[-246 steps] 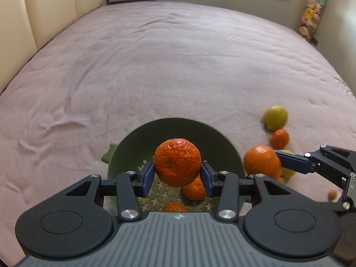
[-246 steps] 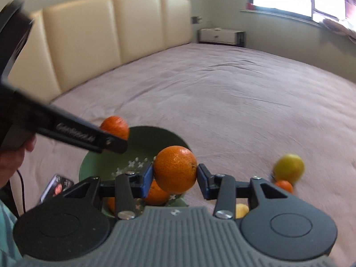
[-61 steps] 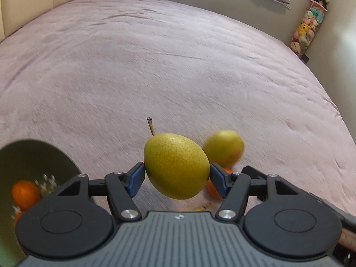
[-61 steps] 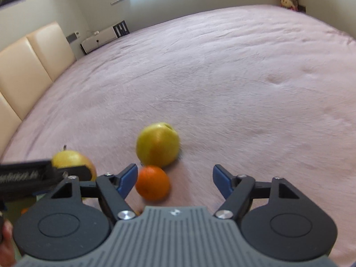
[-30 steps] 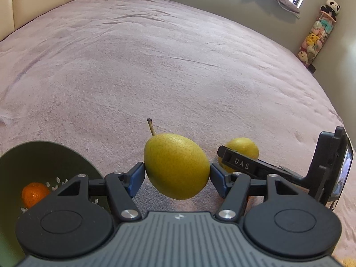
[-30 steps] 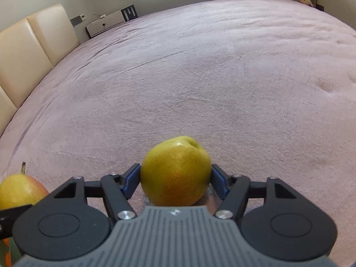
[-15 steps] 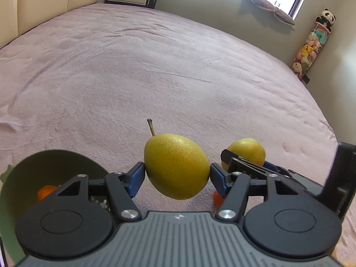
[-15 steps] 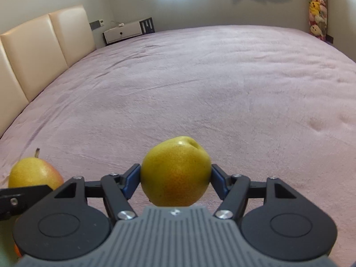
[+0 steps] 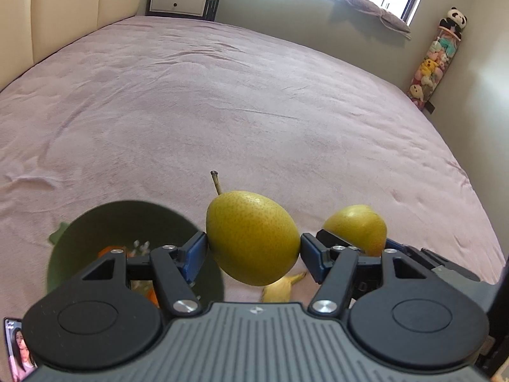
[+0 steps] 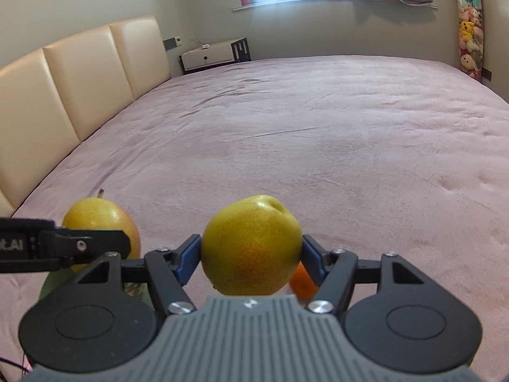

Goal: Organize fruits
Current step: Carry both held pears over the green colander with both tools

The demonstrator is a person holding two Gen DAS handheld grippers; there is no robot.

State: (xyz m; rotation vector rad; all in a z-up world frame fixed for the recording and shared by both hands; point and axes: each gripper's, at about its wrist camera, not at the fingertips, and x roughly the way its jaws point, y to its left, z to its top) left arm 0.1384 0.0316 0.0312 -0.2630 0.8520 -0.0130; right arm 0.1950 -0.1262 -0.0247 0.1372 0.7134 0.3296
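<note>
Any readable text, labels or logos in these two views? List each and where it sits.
"t.AI", cut off by the frame edge: white print on the left gripper's black side, seen in the right wrist view.
Small white emblem on the ribbed grey body below each gripper: a logo, no letters readable.
Phone at the left wrist view's lower left corner: shows a woman's picture; any text is too small to read.
Nothing readable on the pears or bowl.
</note>
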